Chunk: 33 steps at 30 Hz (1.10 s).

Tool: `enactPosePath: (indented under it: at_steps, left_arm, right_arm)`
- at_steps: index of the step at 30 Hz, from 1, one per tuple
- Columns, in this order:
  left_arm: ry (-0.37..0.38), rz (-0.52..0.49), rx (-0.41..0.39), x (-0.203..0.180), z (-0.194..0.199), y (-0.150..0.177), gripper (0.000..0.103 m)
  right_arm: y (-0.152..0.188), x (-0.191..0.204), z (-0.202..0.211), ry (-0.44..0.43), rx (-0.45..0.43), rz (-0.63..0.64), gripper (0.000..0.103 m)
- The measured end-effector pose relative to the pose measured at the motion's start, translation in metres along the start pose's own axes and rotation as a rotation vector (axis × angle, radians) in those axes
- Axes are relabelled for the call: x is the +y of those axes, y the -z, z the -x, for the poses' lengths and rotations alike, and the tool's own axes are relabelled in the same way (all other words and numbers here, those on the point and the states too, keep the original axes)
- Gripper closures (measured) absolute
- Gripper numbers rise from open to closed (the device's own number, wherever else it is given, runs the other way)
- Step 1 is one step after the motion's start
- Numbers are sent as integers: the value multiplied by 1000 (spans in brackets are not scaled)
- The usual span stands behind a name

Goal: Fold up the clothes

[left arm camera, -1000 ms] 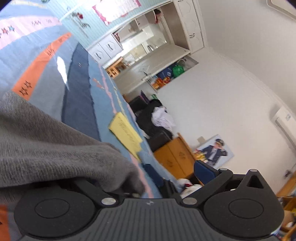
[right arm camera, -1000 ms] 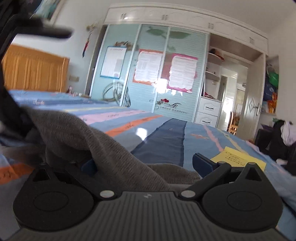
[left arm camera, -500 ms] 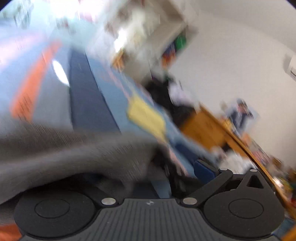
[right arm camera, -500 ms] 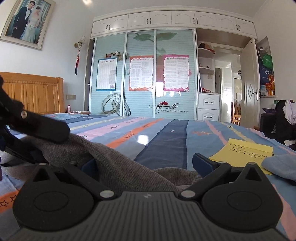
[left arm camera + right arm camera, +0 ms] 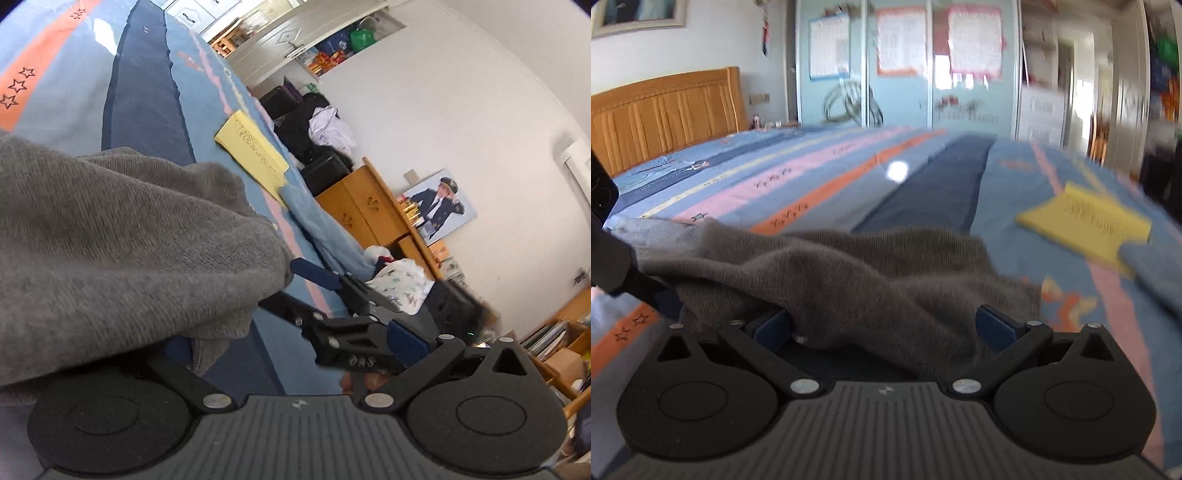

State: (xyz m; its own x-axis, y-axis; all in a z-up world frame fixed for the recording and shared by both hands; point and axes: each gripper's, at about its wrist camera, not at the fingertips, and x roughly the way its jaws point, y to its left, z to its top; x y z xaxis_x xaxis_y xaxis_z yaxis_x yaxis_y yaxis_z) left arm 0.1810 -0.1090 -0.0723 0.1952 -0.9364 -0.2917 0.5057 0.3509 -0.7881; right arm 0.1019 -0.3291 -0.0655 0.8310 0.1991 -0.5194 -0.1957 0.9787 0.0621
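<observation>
A grey knit sweater (image 5: 122, 243) lies bunched on the striped bedspread (image 5: 147, 92). In the left wrist view it drapes over the left finger of my left gripper (image 5: 291, 343); the right blue pad (image 5: 406, 339) is bare and far from the hidden one, so the jaws stand open. My right gripper (image 5: 314, 275) reaches in from the right at the sweater's edge. In the right wrist view the sweater (image 5: 849, 269) spills between the wide-apart pads of my right gripper (image 5: 882, 326), which is open. The left gripper's black body (image 5: 609, 254) shows at the left edge.
A yellow paper pad (image 5: 1086, 221) and a light blue folded cloth (image 5: 317, 221) lie on the bed's right side near its edge. A wooden headboard (image 5: 665, 110) is at the far left, wardrobe doors (image 5: 905, 66) behind, and a wooden cabinet (image 5: 365, 214) beside the bed.
The left camera swung and the right gripper has come into its view. The right gripper has tipped down toward the bed, and the sweater sits lower and flatter across it.
</observation>
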Motion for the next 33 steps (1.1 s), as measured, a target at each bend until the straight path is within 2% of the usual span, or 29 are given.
enactPosePath:
  at_steps: [1,4,7,11,14,15,16,19,22,26,27,29,30,31,33]
  left_arm:
    - [1,-39,1,-4,2,4,1]
    - [-60,-142,96,-11,-7,16,1]
    - [-99,-160,122,-9,-14,25,1]
    - [-115,-177,105,-9,-14,32,1]
    - [-141,-193,116,-6,-18,38,1]
    - [-150,-199,120,-5,-19,40,1]
    - [-157,-206,121,-5,-20,42,1]
    - [-172,-251,119,-9,-21,47,1]
    - [-154,-234,109,-6,-17,47,1]
    - [-132,-207,84,0,-14,48,1]
    - [-126,-196,69,2,-14,49,1]
    - [-111,-169,37,7,-11,54,1]
    - [-97,-151,14,11,-9,57,1]
    - [-84,-134,-5,14,-7,59,1]
    - [-58,-109,-33,20,-3,63,1]
  right_arm:
    - [1,-6,-1,24,-5,-33,0]
    - [9,-26,-8,221,-36,-116,0]
    - [19,-41,-15,176,-31,-216,0]
    - [17,-41,-8,186,-28,-231,0]
    - [12,-34,-1,189,111,-115,0]
    - [9,-30,5,225,114,-75,0]
    - [4,-29,17,271,80,-71,0]
    - [-4,-34,48,314,-110,-145,0]
    - [5,-45,34,124,-214,-242,0]
    - [20,-62,8,273,-205,-357,0]
    - [24,-72,13,259,-249,-423,0]
    - [37,-104,25,94,-342,-667,0]
    - [46,-118,25,24,-356,-793,0]
    - [55,-129,21,-18,-335,-909,0]
    - [63,-138,10,-16,-260,-1025,2]
